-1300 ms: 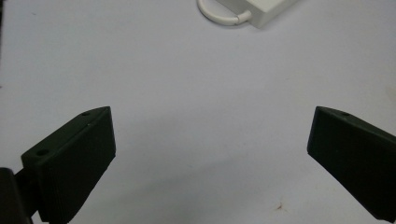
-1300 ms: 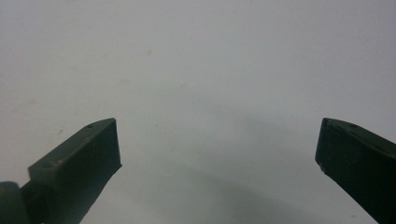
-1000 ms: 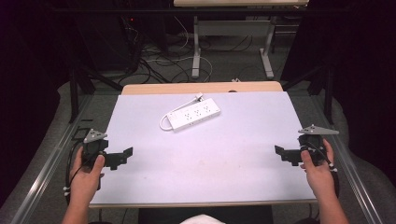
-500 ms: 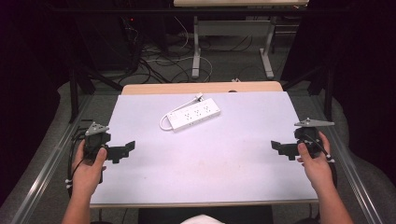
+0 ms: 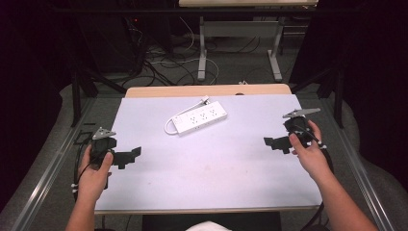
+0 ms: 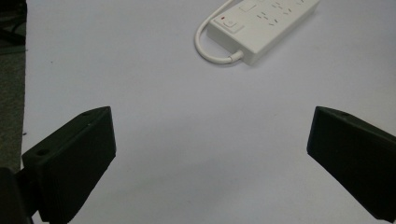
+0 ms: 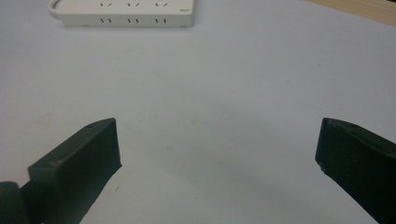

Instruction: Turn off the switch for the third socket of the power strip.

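Observation:
A white power strip (image 5: 199, 117) lies on the white table sheet (image 5: 211, 159), toward the far middle, its short cord looped at the near-left end. In the left gripper view the power strip (image 6: 261, 28) sits far ahead, red switch facing up. The right gripper view catches the power strip (image 7: 126, 11) at the top left edge. My left gripper (image 5: 129, 157) hovers over the left side of the sheet, jaws wide open with nothing between them. Over the right side, my right gripper (image 5: 273, 143) is open too, pointing inward.
A bare wooden strip of the table (image 5: 207, 90) shows beyond the sheet. Metal rails (image 5: 43, 178) run along both sides. Cables (image 5: 163, 62) and the legs of another desk (image 5: 202, 48) stand on the floor behind.
Both grippers have moved inward and away from me, the right one more than the left. The power strip has stayed put.

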### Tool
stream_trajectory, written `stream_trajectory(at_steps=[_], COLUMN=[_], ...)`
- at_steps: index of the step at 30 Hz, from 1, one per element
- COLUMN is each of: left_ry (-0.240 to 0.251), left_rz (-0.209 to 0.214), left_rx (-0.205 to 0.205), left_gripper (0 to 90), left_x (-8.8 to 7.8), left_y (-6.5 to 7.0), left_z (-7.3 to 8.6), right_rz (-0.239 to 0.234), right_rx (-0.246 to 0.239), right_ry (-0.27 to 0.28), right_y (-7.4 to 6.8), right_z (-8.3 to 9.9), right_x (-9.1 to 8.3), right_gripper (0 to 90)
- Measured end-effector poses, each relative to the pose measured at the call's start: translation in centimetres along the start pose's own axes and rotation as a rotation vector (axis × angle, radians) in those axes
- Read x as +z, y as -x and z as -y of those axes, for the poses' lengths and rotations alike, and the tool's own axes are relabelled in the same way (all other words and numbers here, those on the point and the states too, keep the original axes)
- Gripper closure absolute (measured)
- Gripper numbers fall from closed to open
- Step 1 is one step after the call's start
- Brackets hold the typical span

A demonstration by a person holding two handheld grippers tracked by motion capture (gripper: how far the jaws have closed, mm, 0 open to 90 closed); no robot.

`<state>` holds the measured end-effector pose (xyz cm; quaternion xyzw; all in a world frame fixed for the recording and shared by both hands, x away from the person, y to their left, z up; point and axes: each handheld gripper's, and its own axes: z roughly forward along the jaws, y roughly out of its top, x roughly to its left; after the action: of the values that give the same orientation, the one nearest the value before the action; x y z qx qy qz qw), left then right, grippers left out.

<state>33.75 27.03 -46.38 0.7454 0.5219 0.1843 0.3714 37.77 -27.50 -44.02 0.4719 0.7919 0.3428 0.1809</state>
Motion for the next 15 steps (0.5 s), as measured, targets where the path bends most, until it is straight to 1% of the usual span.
stream_trajectory(at_steps=[3, 4, 5, 6, 7, 8, 9, 10, 14, 15], left_ry=[-0.016, -0.014, -0.016, -0.015, -0.02, -0.023, -0.018, -0.017, -0.016, -0.01], left_rz=[-0.004, -0.002, -0.004, -0.001, 0.003, 0.004, 0.006, 0.005, 0.007, 0.013], left_rx=[-0.006, -0.008, -0.005, -0.006, -0.006, -0.004, -0.015, -0.009, -0.01, -0.025], left_gripper=[1.1, 1.1, 1.1, 1.1, 1.1, 1.0, 1.0, 1.0, 0.4, 0.4], left_x=[0.2, 0.3, 0.4, 0.5, 0.5, 0.5, 0.6, 0.7, 0.7, 0.8], left_y=[0.0, 0.0, 0.0, 0.0, 0.0, 0.0, 0.1, 0.1, 0.1, 0.2], left_z=[0.2, 0.2, 0.3, 0.3, 0.3, 0.3, 0.4, 0.4, 0.5, 0.5], right_rz=[0.0, -0.005, -0.007, -0.004, -0.004, -0.009, -0.009, -0.006, -0.006, -0.003], right_rx=[-0.013, -0.026, -0.028, -0.041, -0.041, -0.056, -0.056, -0.059, -0.049, -0.051], right_ry=[-0.014, -0.025, -0.036, -0.038, -0.038, -0.049, -0.049, -0.057, -0.08, -0.083], right_y=[-0.3, -0.6, -0.7, -0.8, -0.8, -0.9, -0.9, -0.9, -0.9, -0.8], right_z=[-0.5, -0.9, -1.0, -1.3, -1.3, -1.6, -1.6, -1.8, -2.7, -2.9], right_x=[0.3, 0.7, 0.9, 1.1, 1.1, 1.6, 1.6, 1.8, 2.7, 2.8], right_gripper=[0.0, 0.0, 0.0, 0.0, 0.0, 0.0, 0.0, 0.0, 0.0, 0.0])
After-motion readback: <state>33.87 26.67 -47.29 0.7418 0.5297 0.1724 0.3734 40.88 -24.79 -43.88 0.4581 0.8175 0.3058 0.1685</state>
